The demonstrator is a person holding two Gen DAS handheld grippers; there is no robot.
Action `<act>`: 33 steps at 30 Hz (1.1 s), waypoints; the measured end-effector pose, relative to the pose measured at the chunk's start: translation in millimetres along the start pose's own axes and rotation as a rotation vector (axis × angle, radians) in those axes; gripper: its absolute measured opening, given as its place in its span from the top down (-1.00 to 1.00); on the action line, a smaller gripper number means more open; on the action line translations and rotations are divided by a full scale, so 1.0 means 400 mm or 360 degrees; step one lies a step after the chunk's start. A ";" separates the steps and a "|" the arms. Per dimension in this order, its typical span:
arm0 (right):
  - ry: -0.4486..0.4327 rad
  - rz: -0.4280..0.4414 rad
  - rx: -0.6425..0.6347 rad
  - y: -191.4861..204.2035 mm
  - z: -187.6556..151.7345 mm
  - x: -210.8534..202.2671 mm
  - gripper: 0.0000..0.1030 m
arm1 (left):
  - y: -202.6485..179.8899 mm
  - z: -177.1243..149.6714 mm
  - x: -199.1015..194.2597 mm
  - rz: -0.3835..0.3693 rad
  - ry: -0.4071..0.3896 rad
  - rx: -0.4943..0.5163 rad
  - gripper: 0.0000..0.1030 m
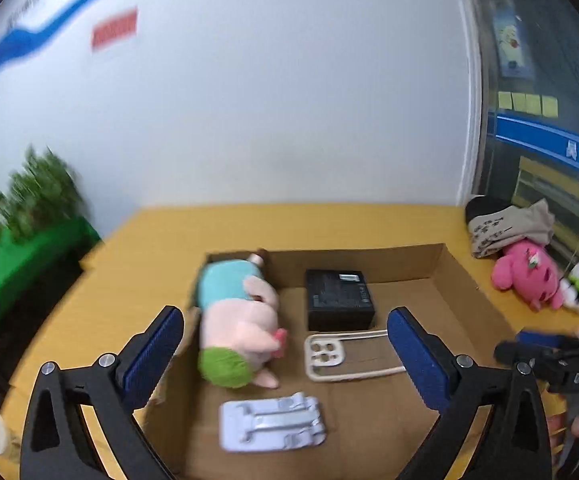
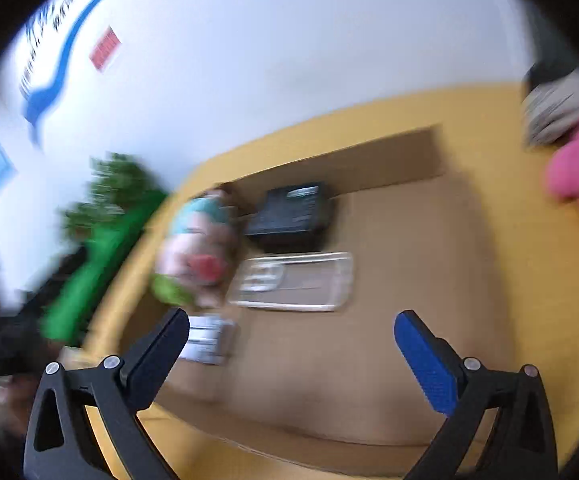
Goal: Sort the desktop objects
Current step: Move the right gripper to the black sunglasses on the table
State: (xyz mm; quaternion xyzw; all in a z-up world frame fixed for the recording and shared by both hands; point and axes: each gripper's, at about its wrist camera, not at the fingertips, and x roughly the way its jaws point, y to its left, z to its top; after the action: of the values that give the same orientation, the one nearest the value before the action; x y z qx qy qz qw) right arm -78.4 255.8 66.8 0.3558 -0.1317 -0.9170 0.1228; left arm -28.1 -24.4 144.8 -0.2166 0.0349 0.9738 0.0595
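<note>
Left claw (image 1: 285, 344) wide, nothing between its pads, hovering over the cardboard box (image 1: 441, 276) at mid-desk (image 1: 137, 248). Along the box's left wall lies a plush pig (image 1: 237, 328); beside it a black box (image 1: 339, 294), clear phone case (image 1: 329, 354), grey plastic tray (image 1: 271, 426): apparently sorted. Right claw (image 2: 291, 354) likewise wide and empty. Pink plush (image 1: 529, 276) waits at the desk's right edge, probably next.
</note>
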 end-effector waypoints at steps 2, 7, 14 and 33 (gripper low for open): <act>0.0019 -0.0073 -0.0064 0.017 -0.024 -0.006 -0.99 | -0.003 -0.020 -0.014 0.0063 -0.0017 -0.0008 -0.99; 0.0109 -0.0168 -0.0243 0.079 -0.071 -0.008 -0.99 | -0.030 -0.078 -0.028 0.0055 0.0059 0.0039 -0.99; -0.0002 -0.0252 -0.0409 0.141 -0.120 -0.132 -0.99 | -0.054 -0.125 -0.063 0.0043 0.0115 0.0046 -0.99; -0.0056 -0.0302 -0.0557 0.220 -0.153 -0.207 -0.99 | -0.040 -0.142 -0.117 -0.0067 0.0088 -0.0090 -0.99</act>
State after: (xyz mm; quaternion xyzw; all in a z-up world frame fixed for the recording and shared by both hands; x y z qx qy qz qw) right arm 34.5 190.4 103.6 0.3236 0.0618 -0.9395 0.0935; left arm 39.7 -18.7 112.9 -0.2458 0.0044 0.9666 0.0730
